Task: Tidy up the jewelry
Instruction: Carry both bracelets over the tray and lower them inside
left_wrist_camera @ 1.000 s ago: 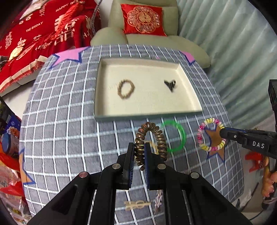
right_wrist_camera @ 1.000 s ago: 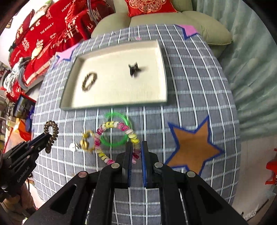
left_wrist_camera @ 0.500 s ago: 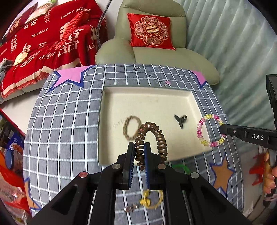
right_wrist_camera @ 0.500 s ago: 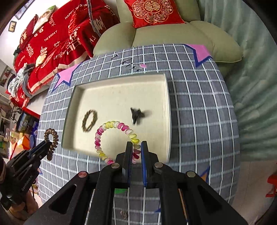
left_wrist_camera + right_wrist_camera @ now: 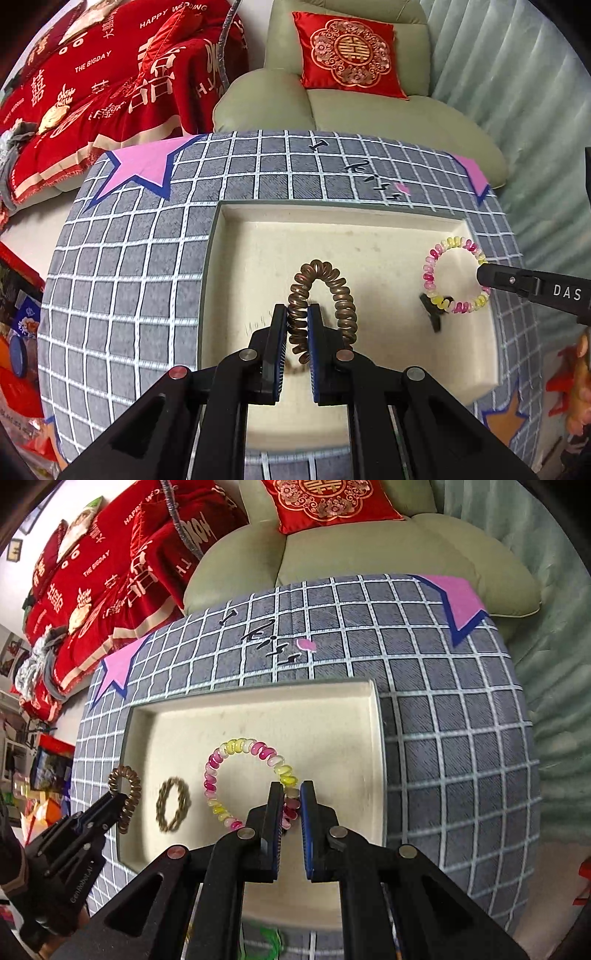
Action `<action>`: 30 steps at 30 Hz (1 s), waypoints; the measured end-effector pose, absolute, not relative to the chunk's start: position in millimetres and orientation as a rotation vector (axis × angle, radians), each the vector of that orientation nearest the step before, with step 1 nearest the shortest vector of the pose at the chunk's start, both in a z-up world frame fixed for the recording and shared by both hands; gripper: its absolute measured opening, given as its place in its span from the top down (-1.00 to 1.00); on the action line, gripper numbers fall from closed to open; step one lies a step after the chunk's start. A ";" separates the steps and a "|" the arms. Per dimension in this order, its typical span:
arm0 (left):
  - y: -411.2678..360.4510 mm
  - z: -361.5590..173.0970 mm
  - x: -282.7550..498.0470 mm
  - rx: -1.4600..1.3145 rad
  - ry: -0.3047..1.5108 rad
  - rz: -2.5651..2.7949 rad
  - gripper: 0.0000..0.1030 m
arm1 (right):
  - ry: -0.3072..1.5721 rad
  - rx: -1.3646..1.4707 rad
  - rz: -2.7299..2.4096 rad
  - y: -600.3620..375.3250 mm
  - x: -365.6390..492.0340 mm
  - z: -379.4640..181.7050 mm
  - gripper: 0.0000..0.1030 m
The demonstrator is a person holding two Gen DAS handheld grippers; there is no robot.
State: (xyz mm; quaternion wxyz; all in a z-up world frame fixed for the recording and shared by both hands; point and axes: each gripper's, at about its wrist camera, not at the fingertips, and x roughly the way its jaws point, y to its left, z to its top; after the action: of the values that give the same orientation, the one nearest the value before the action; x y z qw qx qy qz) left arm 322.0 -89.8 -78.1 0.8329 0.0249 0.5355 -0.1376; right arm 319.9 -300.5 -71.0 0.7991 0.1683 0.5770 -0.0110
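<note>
My left gripper [image 5: 297,314] is shut on a brown coil hair tie [image 5: 341,291] and holds it over the cream tray [image 5: 236,229]. It also shows in the right wrist view [image 5: 127,788]. My right gripper [image 5: 291,794] is shut on a pink and yellow coil hair tie [image 5: 221,757], held over the tray's [image 5: 373,716] right half; this tie shows in the left wrist view [image 5: 430,273]. A gold braided bracelet [image 5: 173,805] and a black clip [image 5: 436,314] lie in the tray.
The tray sits on a grey checked tablecloth [image 5: 129,258] with pink stars. A green ring [image 5: 267,936] lies on the cloth in front of the tray. A green armchair [image 5: 369,110] with a red cushion stands behind the table.
Both grippers have moved forward over the tray, each with its hair tie. The green ring and the yellow piece on the cloth have slipped behind them.
</note>
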 end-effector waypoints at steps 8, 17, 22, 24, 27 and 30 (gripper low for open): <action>-111.0 -104.7 343.7 0.105 1.157 -0.270 0.60 | 1.272 0.379 -0.044 -310.9 342.2 -96.1 0.81; -119.4 -125.0 348.7 0.149 1.183 -0.245 0.60 | 1.310 0.374 -0.049 -317.5 349.6 -114.8 0.81; -122.0 -129.2 348.8 0.179 1.184 -0.233 0.60 | 1.337 0.384 -0.049 -320.3 348.8 -124.8 0.80; -123.8 -129.1 347.8 0.195 1.181 -0.232 0.59 | 1.337 0.379 -0.051 -319.9 348.2 -126.6 0.80; -126.0 -128.7 345.8 0.221 1.175 -0.230 0.59 | 1.339 0.362 -0.050 -318.3 348.9 -126.4 0.79; -126.9 -127.9 344.5 0.232 1.176 -0.226 0.59 | 1.342 0.369 -0.042 -317.4 349.7 -125.5 0.67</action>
State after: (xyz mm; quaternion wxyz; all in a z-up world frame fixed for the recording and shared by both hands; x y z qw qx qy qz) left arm 344.5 -126.9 -127.9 0.8196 0.1090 0.5524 -0.1060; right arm 349.7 -317.4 -125.5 0.7673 0.1700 0.6180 -0.0193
